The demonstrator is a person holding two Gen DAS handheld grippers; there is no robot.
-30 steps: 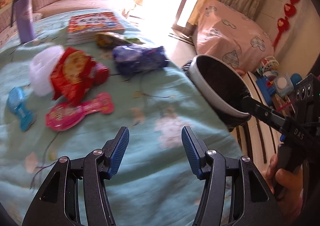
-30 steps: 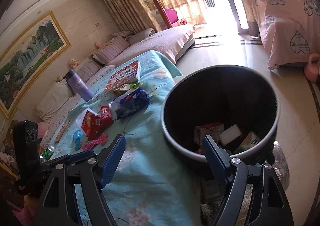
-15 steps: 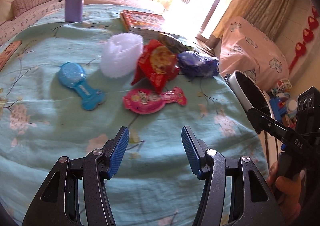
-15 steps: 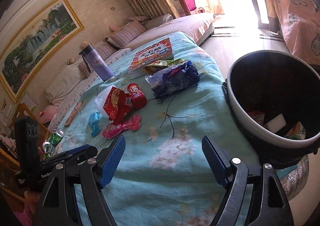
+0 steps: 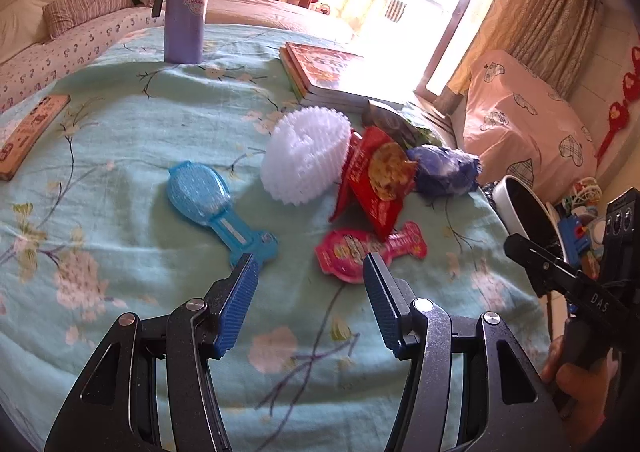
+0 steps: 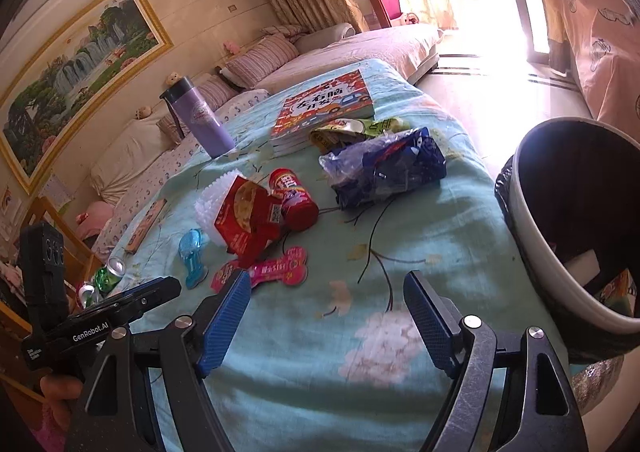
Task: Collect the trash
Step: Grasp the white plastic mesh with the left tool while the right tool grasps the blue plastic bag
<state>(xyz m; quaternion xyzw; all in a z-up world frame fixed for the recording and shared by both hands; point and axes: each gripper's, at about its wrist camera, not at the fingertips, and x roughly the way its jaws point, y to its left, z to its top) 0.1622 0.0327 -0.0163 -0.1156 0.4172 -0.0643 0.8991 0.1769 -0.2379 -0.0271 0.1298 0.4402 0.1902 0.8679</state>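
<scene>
Wrappers lie on the teal floral cloth (image 5: pixel 132 236): a pink bone-shaped packet (image 5: pixel 362 250) (image 6: pixel 276 268), a red snack bag (image 5: pixel 378 180) (image 6: pixel 244 218), a red can (image 6: pixel 292 198), a blue plastic bag (image 5: pixel 444 172) (image 6: pixel 384 168) and a green wrapper (image 6: pixel 352 130). My left gripper (image 5: pixel 310 280) hovers open just short of the pink packet, nothing between its fingers. My right gripper (image 6: pixel 326 298) stands open and empty over the cloth. The black trash bin (image 6: pixel 576 220) (image 5: pixel 524 208) with several scraps inside stands beside the table's right edge.
A white spiky foam piece (image 5: pixel 302 156), a blue brush-like toy (image 5: pixel 216 208), a purple flask (image 5: pixel 185 4) (image 6: pixel 200 120), a stack of books (image 5: pixel 332 72) (image 6: pixel 326 108) and a flat wooden box (image 5: pixel 28 132) share the table. A sofa runs behind; toys lie on the floor.
Both grippers swung left, away from the bin and over the table. The wrappers now sit closer and more central in both views; the bin slid to the right edge. Jaw gaps unchanged.
</scene>
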